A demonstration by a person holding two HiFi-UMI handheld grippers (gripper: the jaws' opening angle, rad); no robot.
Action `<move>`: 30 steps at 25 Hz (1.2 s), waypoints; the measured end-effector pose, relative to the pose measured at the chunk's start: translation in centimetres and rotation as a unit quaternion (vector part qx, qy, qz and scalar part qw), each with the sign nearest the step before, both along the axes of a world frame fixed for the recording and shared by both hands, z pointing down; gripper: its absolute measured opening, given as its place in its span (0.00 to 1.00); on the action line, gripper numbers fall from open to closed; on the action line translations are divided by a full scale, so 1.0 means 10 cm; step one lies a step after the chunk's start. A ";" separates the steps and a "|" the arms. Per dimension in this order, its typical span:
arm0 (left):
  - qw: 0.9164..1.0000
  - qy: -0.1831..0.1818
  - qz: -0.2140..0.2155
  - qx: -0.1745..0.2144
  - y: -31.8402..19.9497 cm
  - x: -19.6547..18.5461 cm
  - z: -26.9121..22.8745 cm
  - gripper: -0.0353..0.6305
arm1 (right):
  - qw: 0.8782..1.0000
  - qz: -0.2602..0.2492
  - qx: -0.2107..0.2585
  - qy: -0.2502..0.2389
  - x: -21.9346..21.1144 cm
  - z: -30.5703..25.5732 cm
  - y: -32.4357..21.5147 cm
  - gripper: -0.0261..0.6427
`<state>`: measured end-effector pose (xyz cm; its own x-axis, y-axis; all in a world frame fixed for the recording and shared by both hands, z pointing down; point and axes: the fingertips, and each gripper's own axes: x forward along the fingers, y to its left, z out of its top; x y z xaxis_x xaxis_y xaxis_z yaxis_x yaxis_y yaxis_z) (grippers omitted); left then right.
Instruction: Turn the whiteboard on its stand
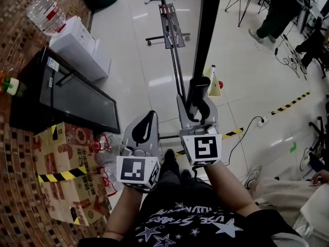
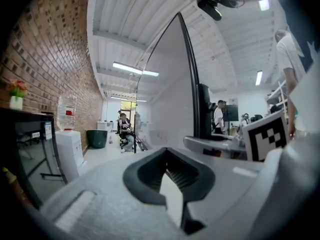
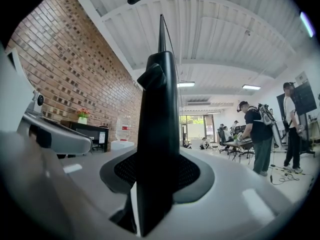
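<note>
The whiteboard (image 1: 204, 40) stands nearly edge-on to me, its black side frame running down to my right gripper (image 1: 198, 106). That gripper is shut on the frame, one grey jaw on each side. In the right gripper view the black frame (image 3: 159, 134) fills the gap between the pads. The left gripper view shows the pale board face (image 2: 162, 89) ahead and the right gripper (image 2: 212, 145) on its edge. My left gripper (image 1: 151, 115) hangs just left of the board, apart from it, jaws together with nothing in them. The stand's far foot (image 1: 167, 36) rests on the tiled floor.
A black screen (image 1: 77, 91) leans at the left by the brick wall, with a printed carton (image 1: 64, 171) in front and a water dispenser (image 1: 77, 42) behind. A yellow floor sign (image 1: 213, 81), a cable with power strip (image 1: 257, 121) and hazard tape lie right. People stand at the far right.
</note>
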<state>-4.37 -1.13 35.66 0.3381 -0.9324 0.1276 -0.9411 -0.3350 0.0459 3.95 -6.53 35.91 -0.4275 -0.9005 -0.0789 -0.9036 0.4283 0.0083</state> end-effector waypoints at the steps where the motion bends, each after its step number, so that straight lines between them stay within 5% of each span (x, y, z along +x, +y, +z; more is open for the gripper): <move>1: 1.000 0.000 -0.002 0.002 0.06 0.02 -0.01 0.06 | 1.000 0.000 0.001 -0.001 0.01 0.00 0.05 0.28; 16: 0.999 0.020 0.032 0.009 0.67 0.10 0.06 0.06 | 1.000 0.005 -0.013 -0.001 0.05 0.05 0.78 0.28; 30: 0.997 0.027 0.076 0.005 0.85 0.10 0.00 0.06 | 1.000 0.013 -0.009 0.002 0.12 0.05 0.82 0.28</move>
